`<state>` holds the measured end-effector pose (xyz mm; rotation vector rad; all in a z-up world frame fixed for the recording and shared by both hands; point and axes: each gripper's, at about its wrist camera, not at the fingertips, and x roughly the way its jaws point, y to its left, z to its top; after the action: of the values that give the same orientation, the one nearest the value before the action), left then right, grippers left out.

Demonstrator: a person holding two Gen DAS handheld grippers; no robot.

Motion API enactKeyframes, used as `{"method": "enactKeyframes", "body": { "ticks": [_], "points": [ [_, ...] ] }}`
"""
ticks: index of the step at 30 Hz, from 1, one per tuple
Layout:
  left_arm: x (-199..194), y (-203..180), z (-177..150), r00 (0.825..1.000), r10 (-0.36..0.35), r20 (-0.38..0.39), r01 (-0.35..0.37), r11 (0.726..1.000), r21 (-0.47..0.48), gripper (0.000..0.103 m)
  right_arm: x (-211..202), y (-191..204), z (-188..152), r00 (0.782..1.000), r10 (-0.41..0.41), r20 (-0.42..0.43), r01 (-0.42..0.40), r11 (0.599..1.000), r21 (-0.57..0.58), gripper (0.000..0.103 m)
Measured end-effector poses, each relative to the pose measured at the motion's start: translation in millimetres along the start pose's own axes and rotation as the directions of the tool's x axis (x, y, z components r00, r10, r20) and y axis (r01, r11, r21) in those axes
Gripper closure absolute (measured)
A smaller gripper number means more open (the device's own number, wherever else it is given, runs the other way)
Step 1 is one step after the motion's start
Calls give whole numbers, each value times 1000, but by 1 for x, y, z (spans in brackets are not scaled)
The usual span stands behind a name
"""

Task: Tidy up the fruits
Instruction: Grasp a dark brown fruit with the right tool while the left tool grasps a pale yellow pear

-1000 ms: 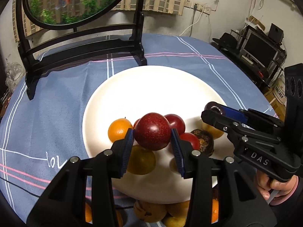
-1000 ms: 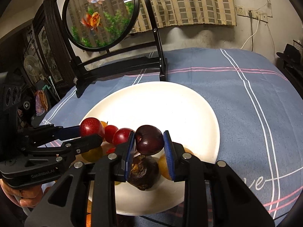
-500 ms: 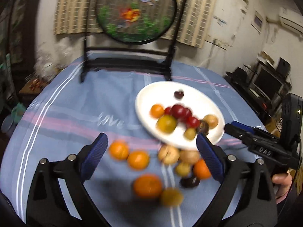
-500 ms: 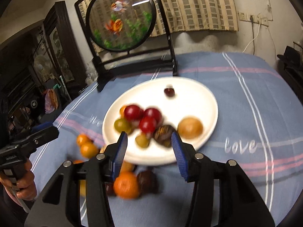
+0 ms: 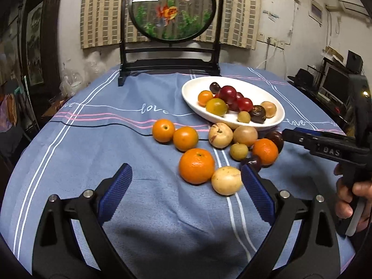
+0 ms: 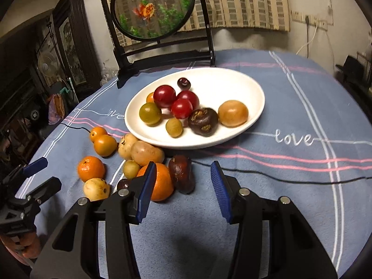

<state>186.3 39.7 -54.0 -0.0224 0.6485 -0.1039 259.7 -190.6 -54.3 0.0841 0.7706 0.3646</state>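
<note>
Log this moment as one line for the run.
left hand-held gripper: open, empty | right hand-held gripper: open, empty | plate: holds fruit | more fruit on tablecloth

A round table (image 5: 93, 144) with a blue cloth (image 6: 302, 107) fills the middle of the room; the cloth has white and pink stripes and the word "love" on it. At the far edge of the table stands a black frame (image 5: 169, 62) with a round goldfish picture (image 5: 173, 9). Behind this frame hangs a checked beige curtain (image 6: 244, 2) on a pale, stained wall (image 5: 274, 23). To the right of the table is a desk with a dark monitor (image 5: 337, 83). To the left is a dark wooden cabinet (image 6: 72, 39). The light is dim and warm.
</note>
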Motion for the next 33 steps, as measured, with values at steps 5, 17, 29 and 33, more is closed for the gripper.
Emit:
{"method": "enactKeyframes", "body": {
  "ticks": [5,17,29,33],
  "points": [
    [4,3,3,1000,-5,-21,5,1000,-8,7,5,-1,-3,1000,17,-21,-17,1000,8,56],
    [2,-3,3,1000,-8,-9,9,1000,19,7,16,-2,-4,999,17,-37,-16,1000,23,70],
    [-1,-14,1,1000,-24,5,23,997,75,7,28,-10,1,999,6,-45,-3,999,51,75],
    [-1,-13,2,999,-32,1,32,997,74,7,26,-9,1,999,12,-43,-10,999,45,80]
  ]
}}
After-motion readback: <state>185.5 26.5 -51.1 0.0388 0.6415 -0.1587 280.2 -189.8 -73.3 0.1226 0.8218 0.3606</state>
